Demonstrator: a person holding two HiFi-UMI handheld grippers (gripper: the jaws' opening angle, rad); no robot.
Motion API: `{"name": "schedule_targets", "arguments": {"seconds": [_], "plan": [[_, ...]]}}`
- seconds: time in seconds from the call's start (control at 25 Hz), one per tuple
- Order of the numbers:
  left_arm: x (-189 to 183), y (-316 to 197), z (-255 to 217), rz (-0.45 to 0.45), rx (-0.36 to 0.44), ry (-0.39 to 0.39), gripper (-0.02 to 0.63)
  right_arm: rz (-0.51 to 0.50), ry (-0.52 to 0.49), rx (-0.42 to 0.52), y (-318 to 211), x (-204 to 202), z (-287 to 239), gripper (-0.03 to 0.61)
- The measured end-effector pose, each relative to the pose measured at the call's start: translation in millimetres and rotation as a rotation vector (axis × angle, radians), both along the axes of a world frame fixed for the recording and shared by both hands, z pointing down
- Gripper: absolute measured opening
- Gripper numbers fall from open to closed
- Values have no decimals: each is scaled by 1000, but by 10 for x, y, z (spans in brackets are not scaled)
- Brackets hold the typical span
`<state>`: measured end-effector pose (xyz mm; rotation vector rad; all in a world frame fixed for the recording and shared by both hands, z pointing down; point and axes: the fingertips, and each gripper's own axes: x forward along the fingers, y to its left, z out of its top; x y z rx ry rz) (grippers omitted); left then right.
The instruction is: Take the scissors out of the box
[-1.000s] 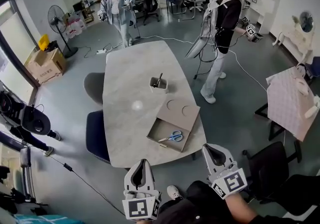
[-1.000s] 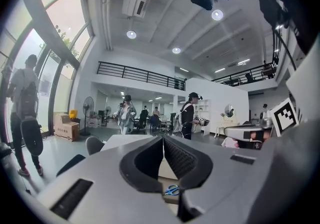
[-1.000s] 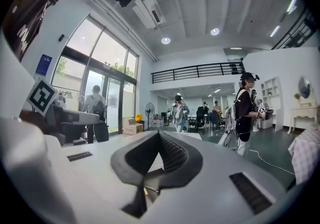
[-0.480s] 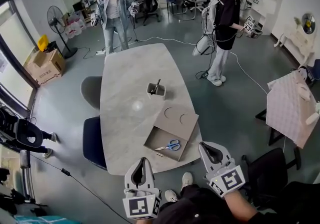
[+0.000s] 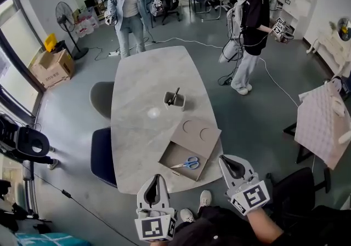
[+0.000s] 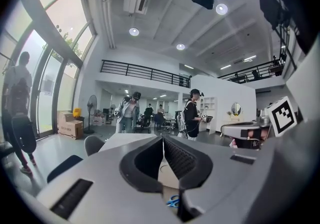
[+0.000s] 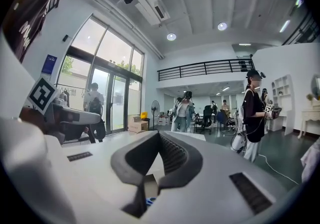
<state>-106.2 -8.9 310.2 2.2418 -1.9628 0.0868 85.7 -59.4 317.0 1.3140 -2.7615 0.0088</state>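
Note:
In the head view a shallow open cardboard box (image 5: pixel 171 152) lies at the near right end of the grey table (image 5: pixel 137 86). Blue-handled scissors (image 5: pixel 188 163) rest flat inside it, and the box lid (image 5: pixel 196 131) lies against its far side. My left gripper (image 5: pixel 157 177) is shut and empty just short of the table's near edge, left of the box. My right gripper (image 5: pixel 227 158), also shut and empty, is off the table's right corner beside the box. The left gripper view (image 6: pixel 162 139) shows the blue handles (image 6: pixel 173 201) below its jaws. The right gripper (image 7: pixel 159 133) points level along the table.
A white cup with a pen (image 5: pixel 174 99) stands mid-table. Two chairs (image 5: pixel 103 152) are tucked at the table's left side. One person (image 5: pixel 129 6) stands past the far end, another person (image 5: pixel 253 26) at the far right with cables on the floor. A covered stand (image 5: pixel 323 121) sits at right.
Both grippers have edged forward toward the table's near end and stay shut. The box sits slightly closer in view. The two people in the background have shifted position.

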Motion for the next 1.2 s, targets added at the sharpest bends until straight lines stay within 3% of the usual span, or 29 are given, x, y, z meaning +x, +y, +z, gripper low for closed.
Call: {"name": "schedule_targets", "arguments": {"seconds": [0.2, 0.4, 0.6, 0.8, 0.92, 1.2], "plan": [[37, -9, 188, 1, -45, 16, 17, -44, 31, -44, -31, -56, 200, -3], [53, -63, 482, 4, -102, 32, 17, -97, 118, -101, -119, -148, 568, -3], [10, -167, 814, 0, -165, 47, 17, -185, 231, -225, -237, -372, 1065, 1], [16, -227, 1215, -7, -228, 71, 17, -275, 323, -270, -377, -562, 1560, 28], [15, -265, 1466, -6, -257, 86, 17, -366, 453, -276, -431, -695, 1933, 35], [87, -287, 1978, 2, -330, 118, 17, -657, 915, -261, -388, -873, 2944, 65]]}}
